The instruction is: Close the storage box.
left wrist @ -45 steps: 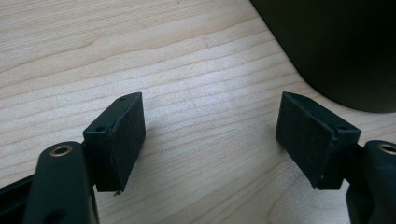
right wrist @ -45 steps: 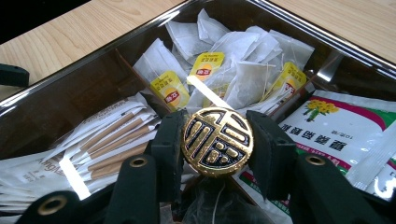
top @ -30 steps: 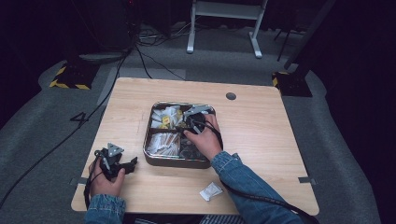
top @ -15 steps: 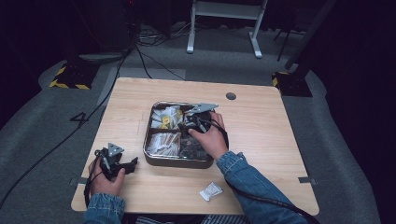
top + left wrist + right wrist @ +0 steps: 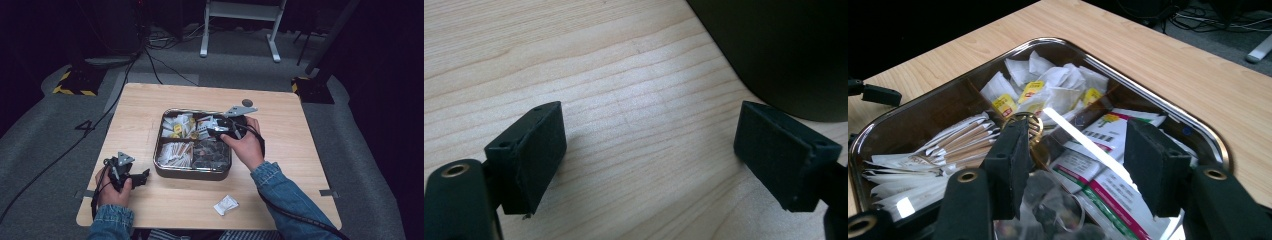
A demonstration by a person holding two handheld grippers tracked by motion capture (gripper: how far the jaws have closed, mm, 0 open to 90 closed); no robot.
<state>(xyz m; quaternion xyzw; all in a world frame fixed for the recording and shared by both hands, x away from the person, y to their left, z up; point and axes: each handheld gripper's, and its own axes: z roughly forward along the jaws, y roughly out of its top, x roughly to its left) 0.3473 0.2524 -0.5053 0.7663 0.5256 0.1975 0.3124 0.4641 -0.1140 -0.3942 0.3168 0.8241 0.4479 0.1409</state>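
Two jaws of the right gripper (image 5: pixel 1075 165), just opening and empty, hover over packets (image 5: pixel 1098 150) in the tray (image 5: pixel 1158 102).

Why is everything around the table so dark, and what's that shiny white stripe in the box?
High view: light falls on the table, the room behind stays dim. Right gripper view: the stripe is glare on a shiny packet in the metal tray. Left gripper view: sharp wood grain.

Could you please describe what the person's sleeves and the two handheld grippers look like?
Both forearms wear blue denim sleeves with buttoned cuffs. The black left gripper and the black right gripper each carry a grey three-cornered plate on top and trail a black cable. Their jaws end in blocky black rectangular pads.
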